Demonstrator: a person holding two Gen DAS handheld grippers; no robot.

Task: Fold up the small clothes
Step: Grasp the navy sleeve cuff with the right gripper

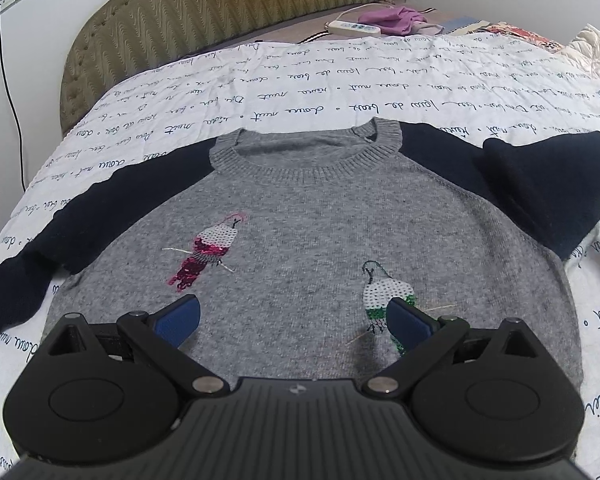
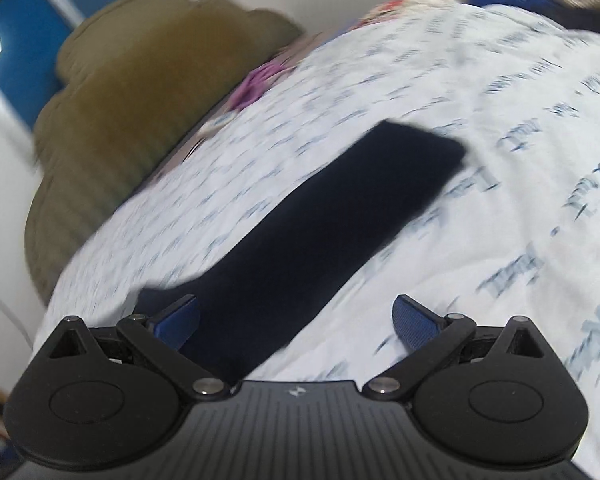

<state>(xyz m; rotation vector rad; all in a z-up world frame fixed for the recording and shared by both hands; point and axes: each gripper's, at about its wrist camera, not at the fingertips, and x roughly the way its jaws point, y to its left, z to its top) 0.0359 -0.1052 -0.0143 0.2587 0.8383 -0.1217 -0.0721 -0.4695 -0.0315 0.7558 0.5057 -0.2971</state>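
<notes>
Grey sweater (image 1: pixel 308 216) spread face-up on the printed bedsheet (image 1: pixel 340 76), both navy sleeves out: folding apparently not yet begun. Ahead of and beneath the left gripper (image 1: pixel 296 320), fingers spread, empty. Right sleeve (image 2: pixel 320 232) running forward between the right gripper (image 2: pixel 296 320) fingers, likewise spread. Next, probably: pinch the cuff, carry it across the chest.

The sweater (image 1: pixel 312 240) is heathered grey with navy sleeves (image 2: pixel 320 240) and two sequinned birds, one white and magenta (image 1: pixel 208 254), one white and green (image 1: pixel 384 296). The bedspread (image 1: pixel 340 76) under it is white with lines of dark blue handwriting. The headboard (image 1: pixel 204 12) is olive with a zigzag weave. A purple cloth (image 1: pixel 396 20) lies by a white power strip (image 1: pixel 354 28). Both grippers (image 1: pixel 296 316) (image 2: pixel 296 320) are black with blue finger pads (image 1: pixel 180 318).
</notes>
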